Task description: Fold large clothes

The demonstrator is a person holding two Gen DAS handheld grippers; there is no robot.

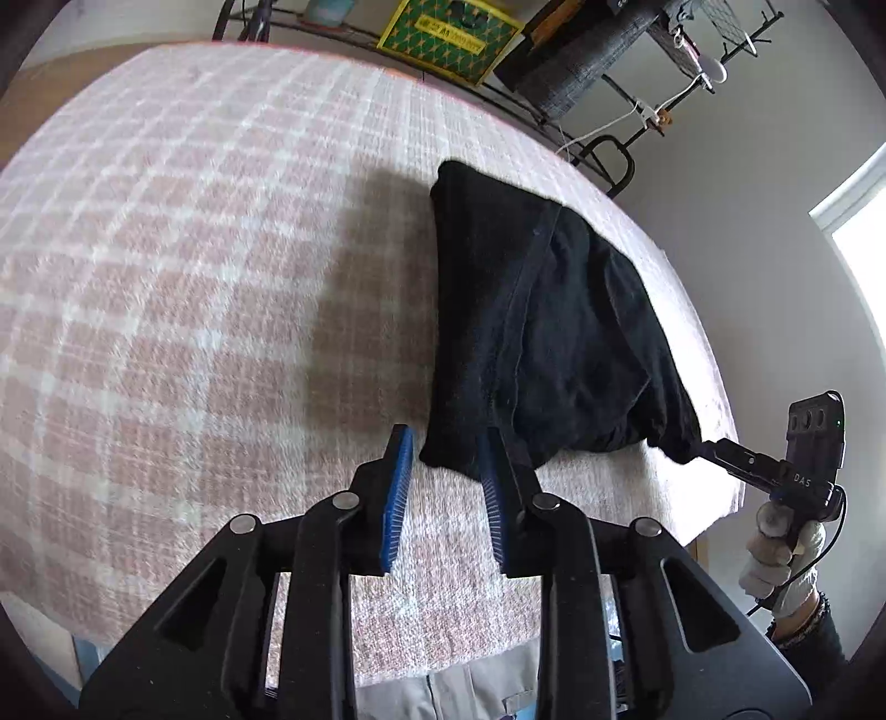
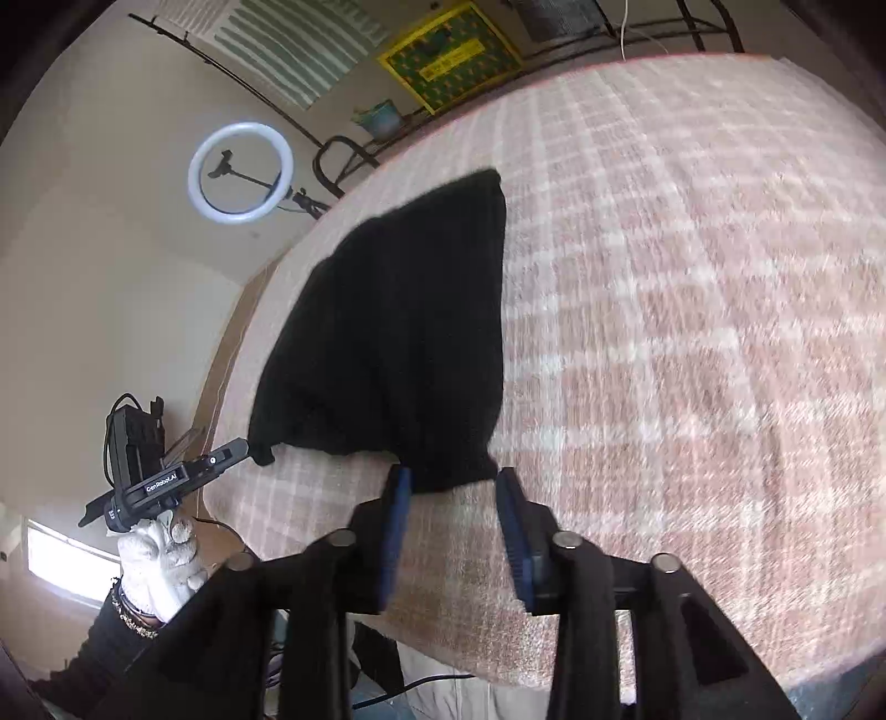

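A black garment point(image 1: 542, 332) lies folded on the pink-and-white checked table cover point(image 1: 194, 277); it also shows in the right wrist view point(image 2: 398, 332). My left gripper point(image 1: 446, 443) is open, its blue pads either side of the garment's near left corner. In the right wrist view the left gripper's tip point(image 2: 243, 446) touches the garment's left corner. My right gripper point(image 2: 451, 479) is open just in front of the garment's near right corner. In the left wrist view the right gripper's tip point(image 1: 706, 446) touches the right corner; its jaw gap is hidden there.
A metal rack point(image 1: 498, 94) with a green-and-yellow box point(image 1: 448, 39) stands behind the table. A ring light point(image 2: 241, 173) stands at the far left. The table's near edge point(image 1: 498, 653) is close below the grippers.
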